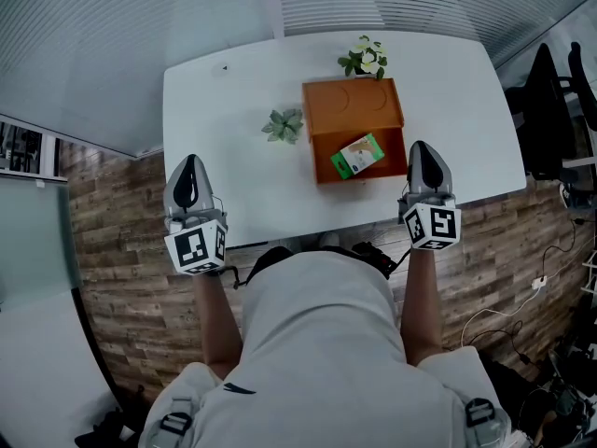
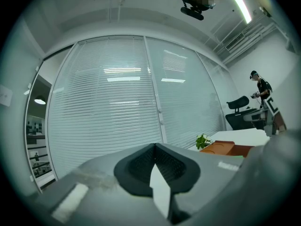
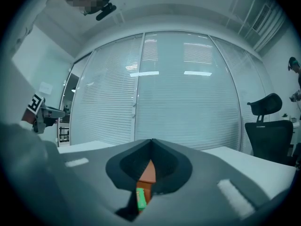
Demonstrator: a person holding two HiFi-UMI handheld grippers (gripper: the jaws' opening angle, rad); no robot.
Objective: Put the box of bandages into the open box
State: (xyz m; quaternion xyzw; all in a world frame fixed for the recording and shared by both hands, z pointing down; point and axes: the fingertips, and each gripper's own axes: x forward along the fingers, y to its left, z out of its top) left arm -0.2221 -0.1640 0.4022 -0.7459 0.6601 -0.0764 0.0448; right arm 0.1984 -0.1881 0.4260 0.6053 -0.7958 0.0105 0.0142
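Observation:
An orange open box point(image 1: 350, 110) stands on the white table point(image 1: 224, 147), right of centre. The green and white box of bandages point(image 1: 357, 155) lies inside it, near its front wall. My right gripper point(image 1: 427, 161) hovers at the table's front edge, just right of the orange box, shut with nothing in it. In the right gripper view its jaws point(image 3: 151, 142) meet at the tips, and below them show the orange box point(image 3: 149, 173) and the bandage box point(image 3: 140, 197). My left gripper point(image 1: 189, 180) is at the front left corner, shut and empty point(image 2: 154, 147).
A small green succulent point(image 1: 284, 125) stands left of the orange box and a flowering plant point(image 1: 365, 57) behind it. Black office chairs point(image 1: 550, 110) are to the right of the table. Glass walls with blinds lie beyond. A person point(image 2: 259, 86) stands far off.

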